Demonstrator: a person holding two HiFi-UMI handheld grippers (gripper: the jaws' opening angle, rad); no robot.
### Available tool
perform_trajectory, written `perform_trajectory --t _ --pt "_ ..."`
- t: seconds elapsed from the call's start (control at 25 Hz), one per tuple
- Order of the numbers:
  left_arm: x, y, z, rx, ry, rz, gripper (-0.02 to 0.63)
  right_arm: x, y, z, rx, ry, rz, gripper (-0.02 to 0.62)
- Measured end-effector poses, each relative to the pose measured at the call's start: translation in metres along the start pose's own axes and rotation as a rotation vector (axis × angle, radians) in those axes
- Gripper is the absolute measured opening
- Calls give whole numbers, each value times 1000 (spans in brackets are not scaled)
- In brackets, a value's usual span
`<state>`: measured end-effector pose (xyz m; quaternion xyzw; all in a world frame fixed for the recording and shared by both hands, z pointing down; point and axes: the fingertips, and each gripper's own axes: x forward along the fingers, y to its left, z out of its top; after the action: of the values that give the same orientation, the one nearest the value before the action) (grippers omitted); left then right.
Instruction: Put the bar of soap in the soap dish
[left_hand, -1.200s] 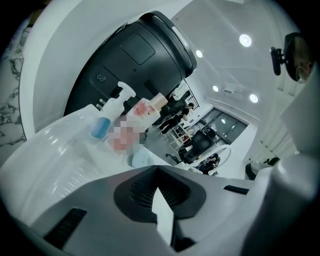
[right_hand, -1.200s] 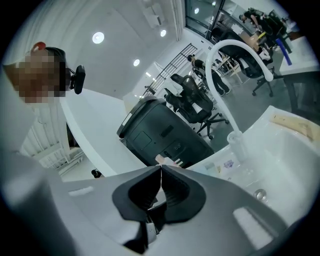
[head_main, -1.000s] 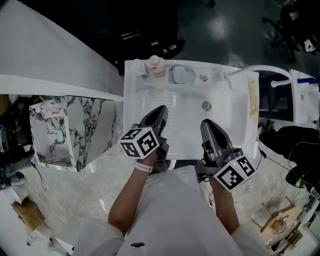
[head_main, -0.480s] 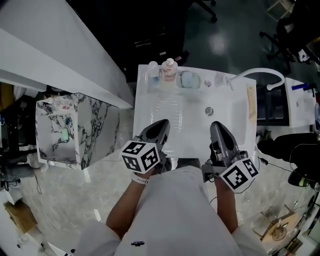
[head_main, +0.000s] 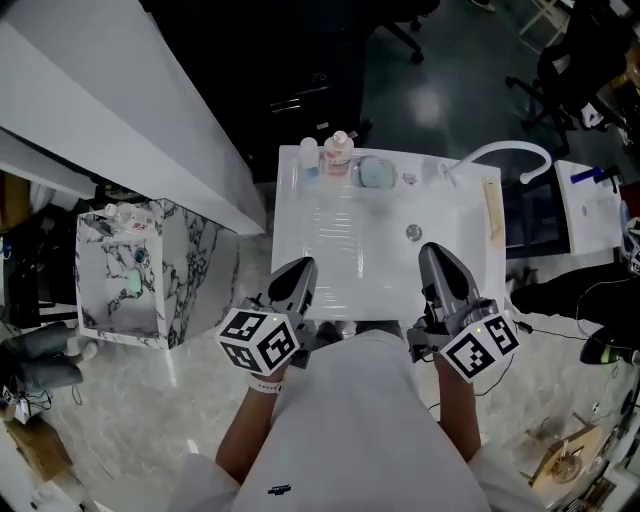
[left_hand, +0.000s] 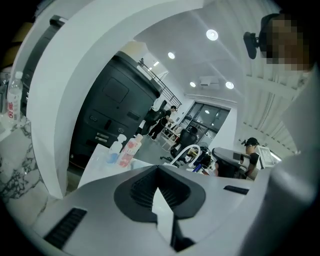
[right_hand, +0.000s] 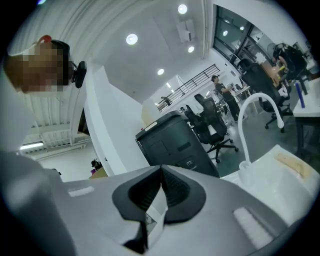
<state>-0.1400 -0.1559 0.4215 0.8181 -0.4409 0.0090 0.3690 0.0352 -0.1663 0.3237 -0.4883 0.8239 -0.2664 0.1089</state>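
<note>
Both closed, nothing held: your left gripper (head_main: 301, 266) and right gripper (head_main: 433, 252) sit over the sink's (head_main: 372, 255) near edge; soap dish (head_main: 374, 173) is at the far rim.

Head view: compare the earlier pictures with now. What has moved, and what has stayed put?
The left gripper has drawn back to the near edge of the sink, toward the person. The right gripper barely shifted. Both stay shut and empty; the bottles on the far rim stay put.

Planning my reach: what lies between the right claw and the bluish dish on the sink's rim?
Head view: only bare sink basin and its drain separate the right claw from the dish.
</note>
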Motion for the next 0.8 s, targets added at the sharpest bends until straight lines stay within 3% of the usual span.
perform_trajectory --t 0.28,0.52,0.8 --pt "-38 -15 32 107 -62 5 8 -3 29 17 -172 -7 49 0" --pt "-69 -15 38 151 -96 41 8 -15 46 22 -274 -23 71 1" --pt "-90 -24 46 193 -152 65 9 -29 41 17 -417 -5 20 0"
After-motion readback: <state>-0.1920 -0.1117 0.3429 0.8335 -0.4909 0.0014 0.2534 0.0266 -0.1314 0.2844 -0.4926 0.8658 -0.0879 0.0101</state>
